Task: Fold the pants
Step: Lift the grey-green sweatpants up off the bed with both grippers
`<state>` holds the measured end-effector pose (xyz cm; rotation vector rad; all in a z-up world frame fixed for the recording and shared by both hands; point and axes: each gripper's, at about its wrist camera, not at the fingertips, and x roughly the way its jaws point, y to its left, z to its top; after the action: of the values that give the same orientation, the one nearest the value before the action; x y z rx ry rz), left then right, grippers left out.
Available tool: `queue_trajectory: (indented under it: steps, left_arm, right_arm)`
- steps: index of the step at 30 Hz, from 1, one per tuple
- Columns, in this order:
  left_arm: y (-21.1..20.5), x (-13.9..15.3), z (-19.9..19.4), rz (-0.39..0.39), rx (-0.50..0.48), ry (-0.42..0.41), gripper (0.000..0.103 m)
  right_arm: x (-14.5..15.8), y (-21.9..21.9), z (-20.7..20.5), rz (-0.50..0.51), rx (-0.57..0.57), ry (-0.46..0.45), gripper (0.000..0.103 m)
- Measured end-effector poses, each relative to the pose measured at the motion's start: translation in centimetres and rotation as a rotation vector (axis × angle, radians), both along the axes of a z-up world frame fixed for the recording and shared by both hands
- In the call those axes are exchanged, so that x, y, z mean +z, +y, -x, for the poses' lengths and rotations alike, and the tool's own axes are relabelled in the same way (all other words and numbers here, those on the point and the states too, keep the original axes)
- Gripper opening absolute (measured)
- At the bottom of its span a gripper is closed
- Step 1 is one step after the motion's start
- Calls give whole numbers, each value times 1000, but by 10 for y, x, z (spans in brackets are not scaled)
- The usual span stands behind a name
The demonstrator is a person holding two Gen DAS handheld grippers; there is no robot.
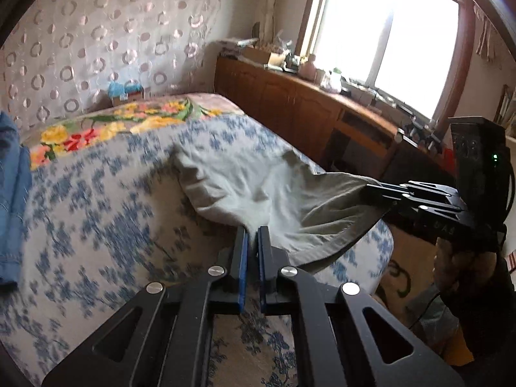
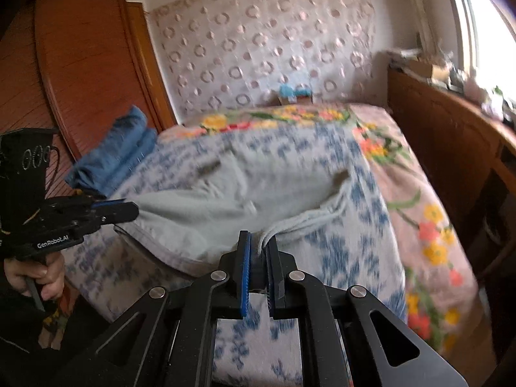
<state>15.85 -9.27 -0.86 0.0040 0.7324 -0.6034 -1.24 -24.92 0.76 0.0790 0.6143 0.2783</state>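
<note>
Left wrist view, left gripper clamped on pants — right gripper too

One pair of pale grey-green pants lay on one bed. Two grippers, the left gripper and the right gripper, each pinched the fabric. One stack of folded blue denim sat nearby. One window was visible.
</note>
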Motion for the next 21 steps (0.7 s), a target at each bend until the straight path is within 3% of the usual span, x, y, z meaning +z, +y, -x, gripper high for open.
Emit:
queue_trajectory:
  steps: [14, 21]
  left_arm:
    - [43, 107, -3, 30, 73, -193, 6]
    - [54, 128, -10, 37, 101, -253, 5]
  right_arm:
    - [103, 14, -14, -35, 128, -185, 8]
    - [128, 14, -21, -27, 184, -256, 8]
